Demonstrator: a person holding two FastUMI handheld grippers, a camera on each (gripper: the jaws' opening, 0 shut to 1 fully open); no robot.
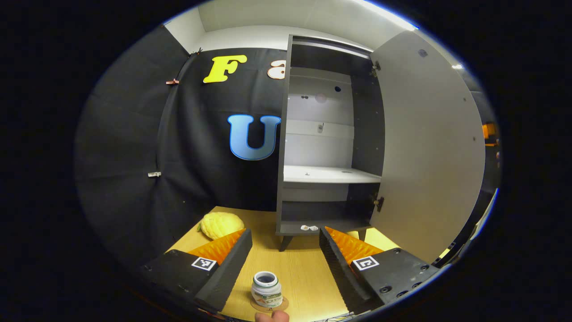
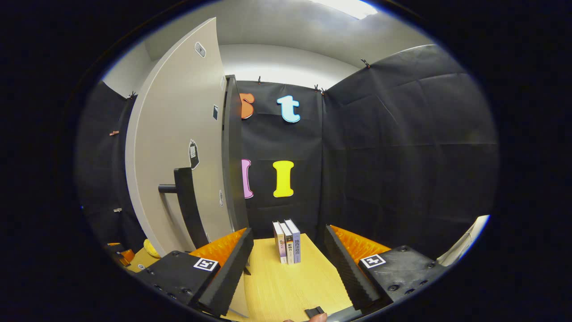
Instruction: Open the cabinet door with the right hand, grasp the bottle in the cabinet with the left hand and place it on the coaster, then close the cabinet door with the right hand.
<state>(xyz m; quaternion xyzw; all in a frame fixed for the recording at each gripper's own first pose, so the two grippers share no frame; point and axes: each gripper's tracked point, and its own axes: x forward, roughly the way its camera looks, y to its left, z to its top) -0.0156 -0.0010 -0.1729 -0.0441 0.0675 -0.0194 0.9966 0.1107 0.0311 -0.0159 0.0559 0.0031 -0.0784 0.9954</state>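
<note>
Bottle (image 1: 267, 290) on coaster (image 1: 269, 305), coaster mostly hidden; both tongs (image 1: 285, 264) (image 2: 288, 268) spread, empty.

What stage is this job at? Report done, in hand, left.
Done: the cabinet door stands open, and the bottle sits on the coaster, free between the open left hand-held gripper. In hand: nothing; the right hand-held gripper is open, near the door handle but not on it. Left: closing the door.
</note>
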